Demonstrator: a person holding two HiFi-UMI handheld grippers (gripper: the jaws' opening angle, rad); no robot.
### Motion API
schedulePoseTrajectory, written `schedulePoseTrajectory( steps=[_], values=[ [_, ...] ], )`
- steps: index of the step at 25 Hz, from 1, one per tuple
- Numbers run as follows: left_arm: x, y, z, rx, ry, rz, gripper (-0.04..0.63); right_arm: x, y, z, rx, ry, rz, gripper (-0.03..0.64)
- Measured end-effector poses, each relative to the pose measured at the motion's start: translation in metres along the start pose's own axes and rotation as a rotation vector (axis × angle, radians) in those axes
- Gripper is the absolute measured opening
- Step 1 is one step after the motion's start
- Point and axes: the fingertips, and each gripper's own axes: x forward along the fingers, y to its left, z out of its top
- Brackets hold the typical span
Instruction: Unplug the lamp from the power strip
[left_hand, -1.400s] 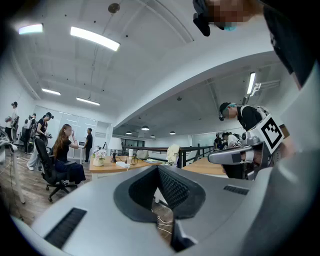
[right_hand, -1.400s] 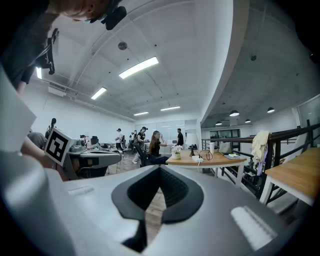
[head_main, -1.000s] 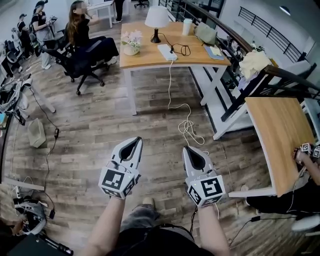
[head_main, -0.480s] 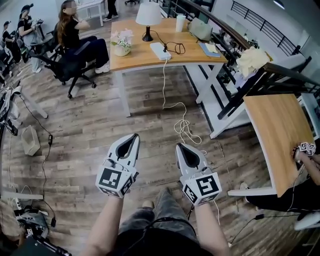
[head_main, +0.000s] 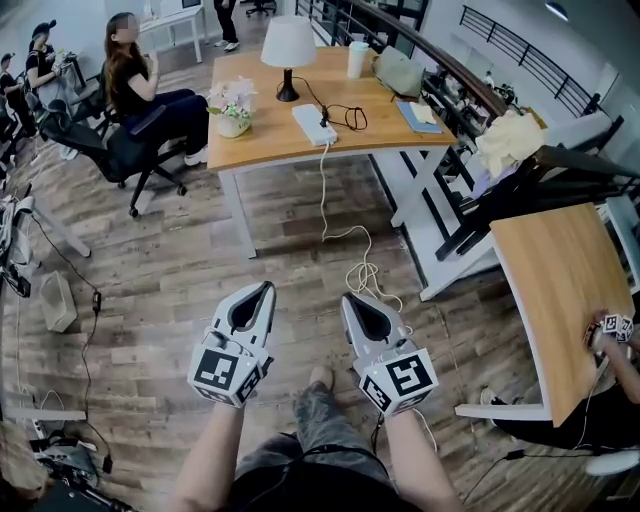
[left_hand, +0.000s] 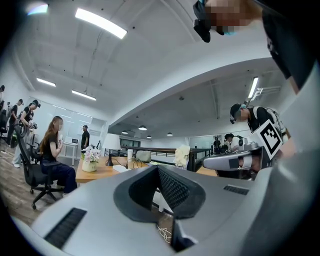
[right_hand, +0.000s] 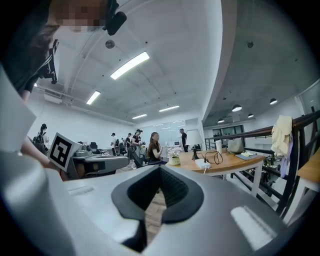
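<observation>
**Wood, plastic and cloth on show**

The floor (head_main: 180, 270) is laid in matt, rough-grained wood planks. The table (head_main: 270, 140) is topped with smooth, pale wood-look board and carried on white-painted legs. The lamp (head_main: 288, 45) is shaded in a matt white, cloth-like material, and the power strip (head_main: 313, 123) is cased in smooth white plastic. The left gripper (head_main: 265, 288) and right gripper (head_main: 349, 298) are shelled in matt grey plastic. Their pads (left_hand: 174, 192) are faced with dark, finely ribbed material.

One downward, two level, toward lamp (head_main: 288, 45)
</observation>
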Motion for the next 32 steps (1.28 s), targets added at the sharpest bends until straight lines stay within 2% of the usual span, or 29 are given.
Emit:
schedulePoseTrajectory(
  steps=[22,32],
  values=[
    [0.159,0.065,0.000,-0.004,0.013,0.077,-0.003,0.122,-0.129,0.011,0.014,0.015,0.080,0.006],
    [0.205,0.088,-0.005,-0.012,0.016,0.066,-0.003,0.166,-0.154,0.003,0.005,0.056,0.121,0.006]
  ],
)
